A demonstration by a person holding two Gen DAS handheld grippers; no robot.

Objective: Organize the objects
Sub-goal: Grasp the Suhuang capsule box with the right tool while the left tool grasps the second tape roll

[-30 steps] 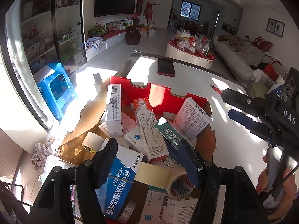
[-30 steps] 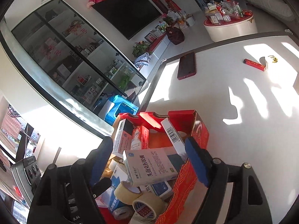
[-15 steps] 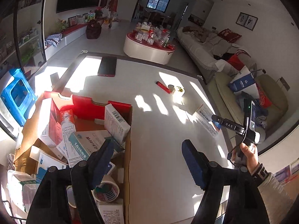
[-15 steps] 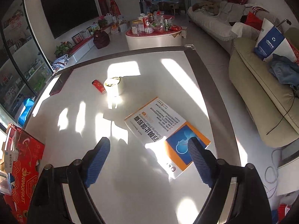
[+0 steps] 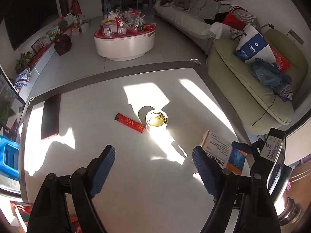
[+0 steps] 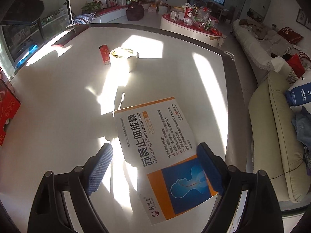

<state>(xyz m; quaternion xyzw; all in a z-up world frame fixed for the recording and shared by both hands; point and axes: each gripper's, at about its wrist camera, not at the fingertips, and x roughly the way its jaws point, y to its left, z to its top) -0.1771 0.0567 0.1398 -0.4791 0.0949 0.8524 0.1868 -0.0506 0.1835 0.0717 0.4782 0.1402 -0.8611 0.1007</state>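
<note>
Both grippers tilt steeply down toward the white desk [image 5: 147,174]. The right gripper [image 6: 155,167] hovers over the orange-and-white medicine box [image 6: 161,155], which lies flat near the desk's 3 o'clock edge; its fingers [image 6: 99,167] are opening wide, one on each side of the box, pads not pressing it. The left gripper [image 5: 153,167] has its fingers [image 5: 103,167] opening too, with only bare desk between them. At its 12 o'clock lie a red lighter [image 5: 130,122] and, just beside it, a tape roll [image 5: 156,118]; the box sits at 3 o'clock.
</note>
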